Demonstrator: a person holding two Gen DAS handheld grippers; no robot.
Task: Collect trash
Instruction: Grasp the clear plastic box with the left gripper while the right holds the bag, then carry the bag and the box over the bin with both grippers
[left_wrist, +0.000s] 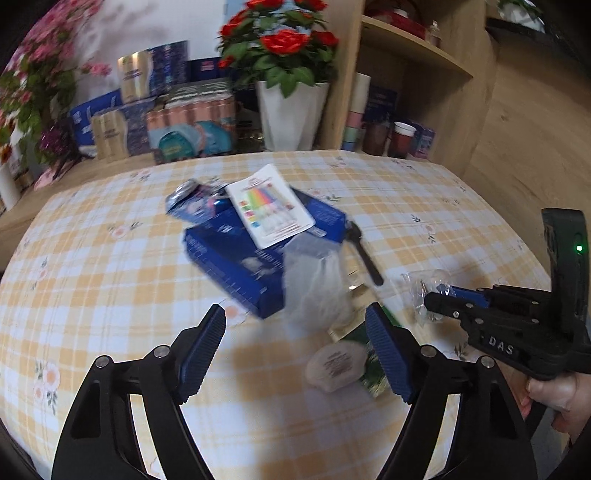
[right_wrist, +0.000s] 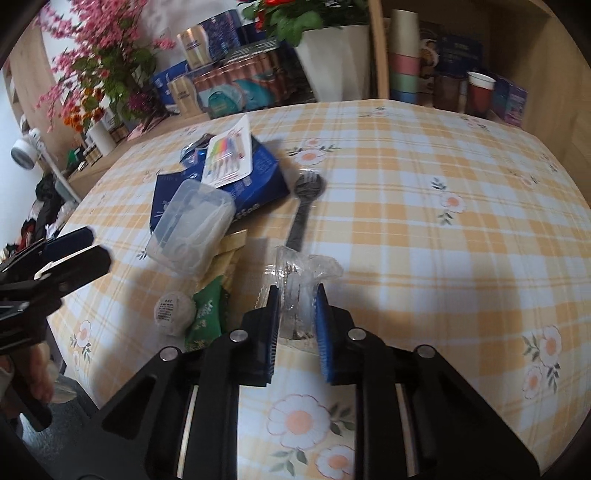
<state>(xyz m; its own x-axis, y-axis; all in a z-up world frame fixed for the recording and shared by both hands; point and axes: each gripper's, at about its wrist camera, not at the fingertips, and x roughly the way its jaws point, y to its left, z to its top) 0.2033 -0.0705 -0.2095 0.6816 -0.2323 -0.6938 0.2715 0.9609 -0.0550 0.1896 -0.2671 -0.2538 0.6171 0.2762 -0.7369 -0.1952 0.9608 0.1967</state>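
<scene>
On the right wrist view alone, right gripper (right_wrist: 295, 314) fingers pinch clear wrapper (right_wrist: 299, 280); left gripper (left_wrist: 295, 354) gapes.

Desk (right_wrist: 424, 192) under yellow checked floral cloth. Wooden shelving (left_wrist: 417, 48) behind (cups (right_wrist: 404, 55), boxes), white pot of red roses (left_wrist: 291, 110), pink flowers (right_wrist: 92, 62) at left. Wood-panelled wall (left_wrist: 535, 129).
</scene>
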